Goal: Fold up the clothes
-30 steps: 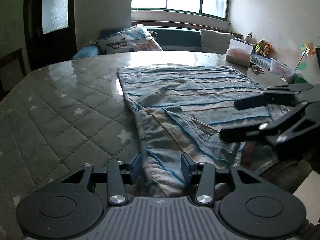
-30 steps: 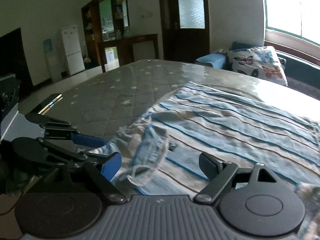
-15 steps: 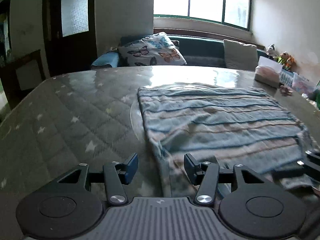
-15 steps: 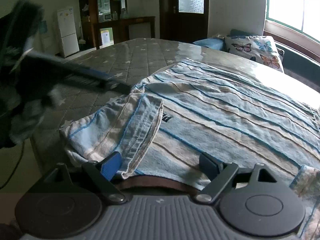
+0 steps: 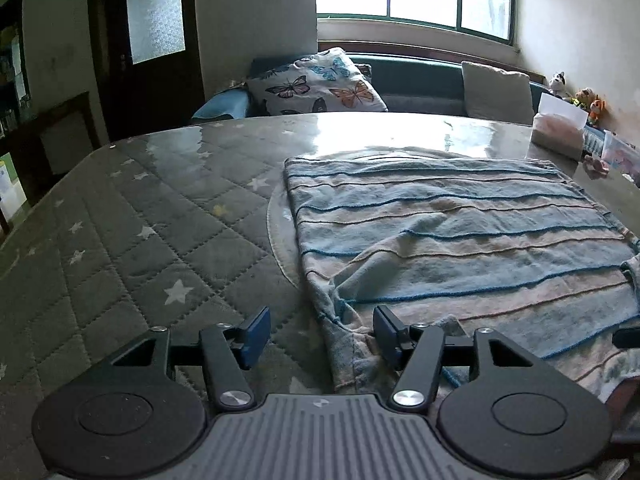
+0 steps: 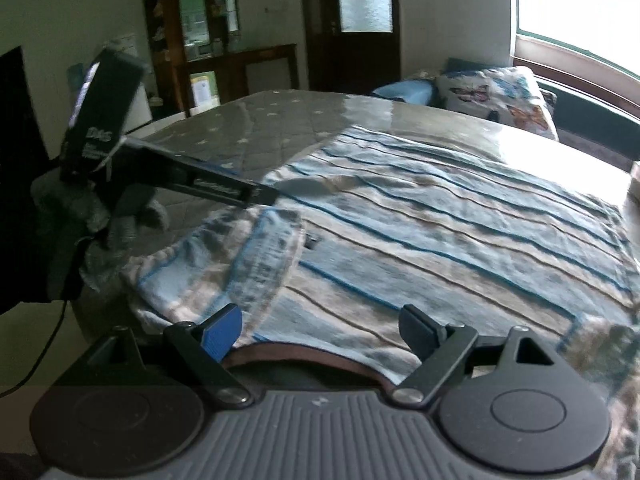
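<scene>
Striped blue/beige garment (image 5: 452, 240) lies spread flat on quilted star-print worktop (image 5: 132, 240), near edge draped over the rim; left tongs (image 5: 320, 334) opening w/ its crumpled corner between the pads, ungripped; right tongs (image 6: 320, 330) wide open over near hem, holding nothing.
</scene>
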`<state>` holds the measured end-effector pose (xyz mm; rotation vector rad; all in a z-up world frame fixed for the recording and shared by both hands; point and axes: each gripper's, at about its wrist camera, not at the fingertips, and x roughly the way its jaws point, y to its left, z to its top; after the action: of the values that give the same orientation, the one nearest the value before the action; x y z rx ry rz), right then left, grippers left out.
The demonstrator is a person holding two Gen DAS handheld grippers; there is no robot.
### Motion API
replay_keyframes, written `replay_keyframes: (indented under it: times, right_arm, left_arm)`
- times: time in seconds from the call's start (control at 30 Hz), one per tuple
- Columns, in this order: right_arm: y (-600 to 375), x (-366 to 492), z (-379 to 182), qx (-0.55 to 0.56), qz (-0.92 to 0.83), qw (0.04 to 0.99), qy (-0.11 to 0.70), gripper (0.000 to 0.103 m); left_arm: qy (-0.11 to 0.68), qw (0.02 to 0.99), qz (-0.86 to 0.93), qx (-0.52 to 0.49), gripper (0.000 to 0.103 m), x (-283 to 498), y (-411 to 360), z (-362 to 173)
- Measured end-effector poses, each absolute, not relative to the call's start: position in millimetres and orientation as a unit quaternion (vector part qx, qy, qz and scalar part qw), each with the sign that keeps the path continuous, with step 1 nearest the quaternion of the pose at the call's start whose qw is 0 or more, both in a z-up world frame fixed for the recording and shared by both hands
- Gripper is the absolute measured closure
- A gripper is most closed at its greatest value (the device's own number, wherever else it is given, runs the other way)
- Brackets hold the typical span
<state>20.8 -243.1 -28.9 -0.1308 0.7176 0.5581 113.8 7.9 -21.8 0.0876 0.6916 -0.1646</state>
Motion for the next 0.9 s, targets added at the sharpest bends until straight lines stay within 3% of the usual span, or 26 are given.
replay_keyframes:
  times: [0.17,0.63,0.9]
  right_arm:
    - [-266,24,-24,-0.057,0.231,0.911,0.338,0.016]
    - [-292,2,-34,-0.104,0.192,0.91,0.353,0.016]
    - [-323,-17,-26,-0.072,0.143,0.925,0.344,0.016]
  left_arm:
    - [0.328,0.939,-0.09,0.05,0.034,98,7,-14]
    - [0.289,0.934,-0.175,0.117,0.025,22,-22,-5]
    - [0.284,0.923,-0.199,0.166,0.022,-4,-36,-19]
